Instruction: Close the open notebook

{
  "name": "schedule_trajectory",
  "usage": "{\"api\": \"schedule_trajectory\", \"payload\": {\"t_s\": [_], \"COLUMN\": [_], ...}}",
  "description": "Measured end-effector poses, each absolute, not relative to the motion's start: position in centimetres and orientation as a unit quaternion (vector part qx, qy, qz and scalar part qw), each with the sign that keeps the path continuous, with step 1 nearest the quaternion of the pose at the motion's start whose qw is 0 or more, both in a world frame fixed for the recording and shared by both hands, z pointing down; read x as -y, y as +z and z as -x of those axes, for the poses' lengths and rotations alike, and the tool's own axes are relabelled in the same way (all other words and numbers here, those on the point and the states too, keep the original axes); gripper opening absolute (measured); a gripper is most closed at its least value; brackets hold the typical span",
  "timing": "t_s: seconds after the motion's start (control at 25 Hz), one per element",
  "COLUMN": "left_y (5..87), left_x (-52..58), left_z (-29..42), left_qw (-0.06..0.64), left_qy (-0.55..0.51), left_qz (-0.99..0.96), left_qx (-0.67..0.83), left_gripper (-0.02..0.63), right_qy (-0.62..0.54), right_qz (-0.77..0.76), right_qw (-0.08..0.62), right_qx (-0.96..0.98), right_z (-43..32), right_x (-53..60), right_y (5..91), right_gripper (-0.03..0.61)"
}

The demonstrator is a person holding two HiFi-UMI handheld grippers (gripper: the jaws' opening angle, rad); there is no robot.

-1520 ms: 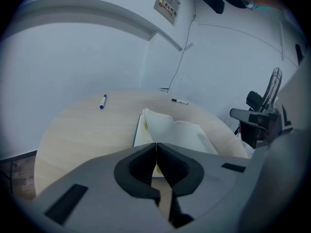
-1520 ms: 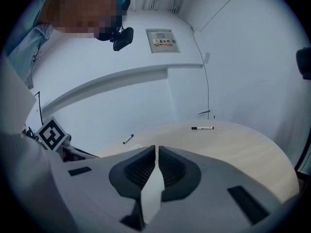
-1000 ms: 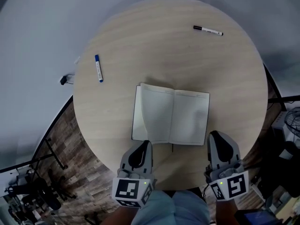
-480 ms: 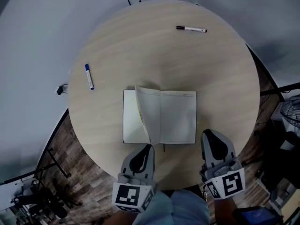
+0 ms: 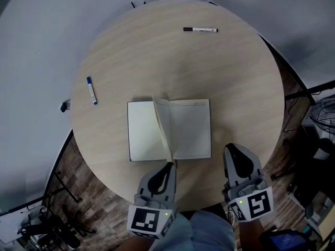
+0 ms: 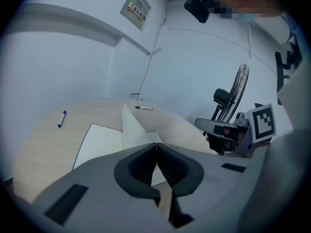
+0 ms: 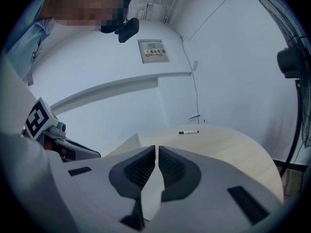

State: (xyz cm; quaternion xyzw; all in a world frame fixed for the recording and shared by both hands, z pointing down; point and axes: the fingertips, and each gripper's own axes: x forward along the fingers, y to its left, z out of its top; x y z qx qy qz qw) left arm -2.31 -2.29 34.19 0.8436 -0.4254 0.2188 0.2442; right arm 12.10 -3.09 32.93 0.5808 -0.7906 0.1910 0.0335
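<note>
The notebook (image 5: 188, 129) lies open in the middle of the round table (image 5: 157, 46). A sheaf of its pages (image 5: 162, 125) stands up along the spine and leans left. My left gripper (image 5: 167, 166) is shut and empty, with its tip at the notebook's near edge at the foot of the standing sheaf. In the left gripper view the sheaf (image 6: 133, 127) rises just beyond the shut gripper (image 6: 156, 144). My right gripper (image 5: 234, 149) is shut and empty, just off the notebook's near right corner. In the right gripper view, white pages (image 7: 127, 144) lie beyond the gripper (image 7: 156, 147).
A black marker (image 5: 200, 30) lies at the far side of the table and a blue marker (image 5: 91, 90) at the left. A fan (image 5: 322, 119) stands off the right edge. Dark equipment (image 5: 42, 229) sits on the floor at lower left.
The left-hand pages have lifted from nearly flat to standing along the spine. The left gripper has moved right along the near edge with them. The right gripper has shifted a little.
</note>
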Motion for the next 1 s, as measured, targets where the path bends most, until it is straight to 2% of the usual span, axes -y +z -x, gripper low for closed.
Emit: {"api": "schedule_trajectory", "payload": {"t_s": [1.0], "left_y": [38.3], "left_x": [0.1], "left_z": [-5.1], "left_qw": [0.242], "left_qy": [0.243], "left_qz": [-0.873], "left_qx": [0.346], "left_gripper": [0.021], "right_qy": [0.205], "right_qz": [-0.612], "right_qw": [0.034], "right_qx": [0.763], "right_z": [-16.8], "right_x": [0.4], "right_y": [34.8], "right_gripper": [0.049]}}
